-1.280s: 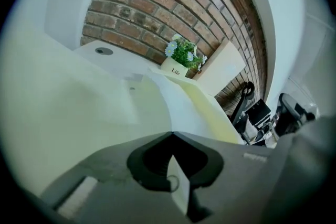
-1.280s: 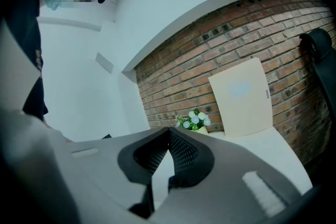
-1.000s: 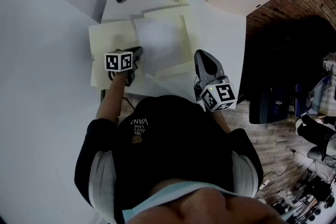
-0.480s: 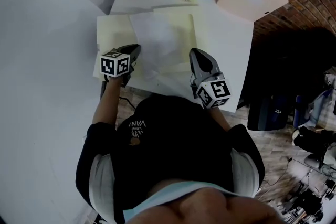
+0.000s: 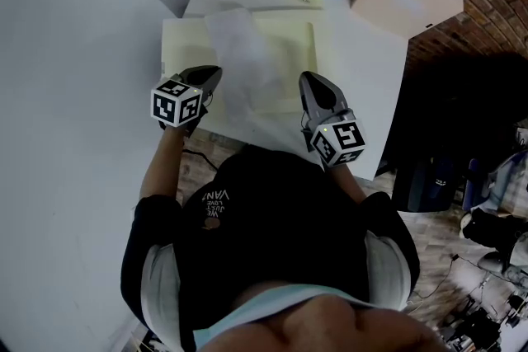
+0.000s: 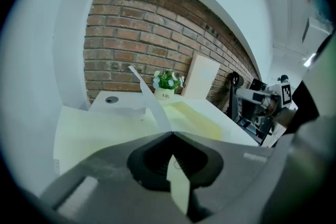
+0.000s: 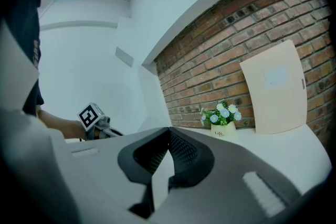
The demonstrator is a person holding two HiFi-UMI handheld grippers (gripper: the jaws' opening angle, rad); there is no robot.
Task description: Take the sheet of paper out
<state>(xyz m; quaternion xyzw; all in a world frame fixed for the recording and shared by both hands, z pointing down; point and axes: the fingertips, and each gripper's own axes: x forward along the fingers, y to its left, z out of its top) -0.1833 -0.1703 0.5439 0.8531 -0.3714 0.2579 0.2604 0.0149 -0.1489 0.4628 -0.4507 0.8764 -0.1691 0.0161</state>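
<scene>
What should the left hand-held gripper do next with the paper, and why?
Probably lift the left hand-held gripper up and away from the folder. It is shut on the sheet, which stands raised but partly over the folder, while the right hand-held gripper seems to pinch the folder's edge, holding it down.
</scene>
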